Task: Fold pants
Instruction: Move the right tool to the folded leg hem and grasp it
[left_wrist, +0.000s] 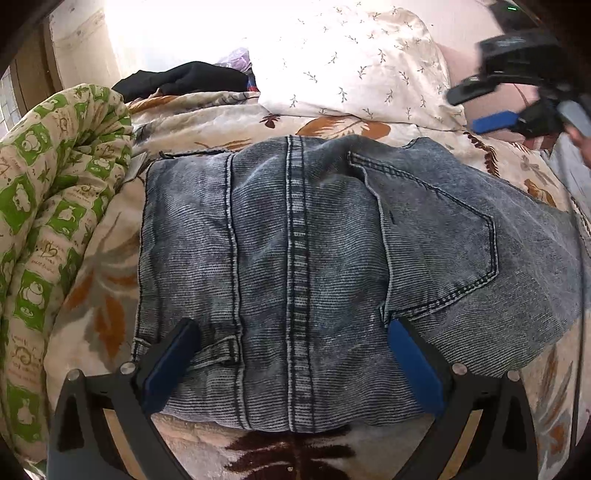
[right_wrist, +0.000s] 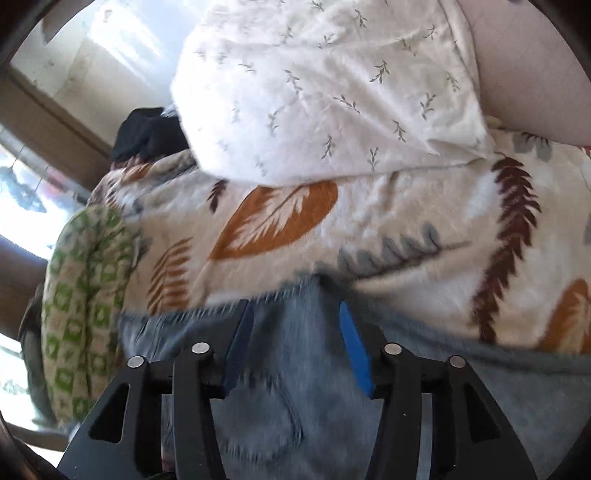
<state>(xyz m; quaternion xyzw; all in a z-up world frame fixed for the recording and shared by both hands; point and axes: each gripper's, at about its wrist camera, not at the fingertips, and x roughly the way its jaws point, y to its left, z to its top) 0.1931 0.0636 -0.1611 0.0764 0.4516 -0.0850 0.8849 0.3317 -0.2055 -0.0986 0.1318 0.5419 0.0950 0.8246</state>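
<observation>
A pair of washed grey-blue jeans (left_wrist: 314, 251) lies folded on the leaf-print bedspread (left_wrist: 92, 288), back pocket and centre seam facing up. My left gripper (left_wrist: 291, 332) is open, its blue pads wide apart over the near edge of the jeans. My right gripper (left_wrist: 495, 107) is lifted above the far right of the bed, jaws apart and empty. In the right wrist view, the right gripper (right_wrist: 295, 325) is open over the blurred edge of the jeans (right_wrist: 280, 369).
A rolled green-and-cream quilt (left_wrist: 48, 206) lies along the left. A white pillow with a sprig print (left_wrist: 351, 62) sits at the back, with dark clothes (left_wrist: 181, 81) beside it. A window is at the far left.
</observation>
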